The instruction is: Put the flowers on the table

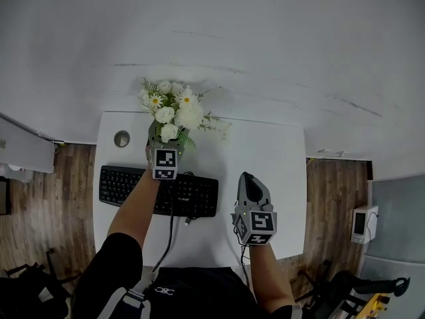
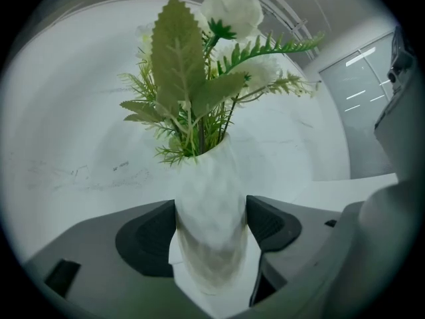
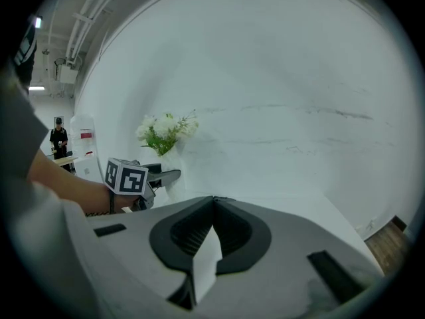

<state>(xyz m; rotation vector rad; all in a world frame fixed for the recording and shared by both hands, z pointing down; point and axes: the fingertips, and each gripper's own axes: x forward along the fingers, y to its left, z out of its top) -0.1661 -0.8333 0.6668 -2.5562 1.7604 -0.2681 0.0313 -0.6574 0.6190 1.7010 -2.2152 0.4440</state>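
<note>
Broadly, the white bench [image 1: 265, 155] carries a black keyboard [image 1: 123, 186]; at its back edge the left claw [image 2: 211, 226] pinches a white vase [image 2: 207, 181] of flowers [image 1: 174, 108], upright, while the right claw [image 3: 213, 205] hovers pressed together, empty.

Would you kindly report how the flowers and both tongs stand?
Left tongs shut on white vase of flowers, at far edge of table, touchdown unclear. Right tongs shut, empty. Keyboard nearer person, clear of vase.

flowers [image 1: 189, 117] white | leaves [image 2: 178, 58] green | vase [image 2: 211, 211] white | keyboard [image 1: 133, 185] black | table [image 1: 279, 158] white | floor [image 1: 73, 178] brown wood-grain
</note>
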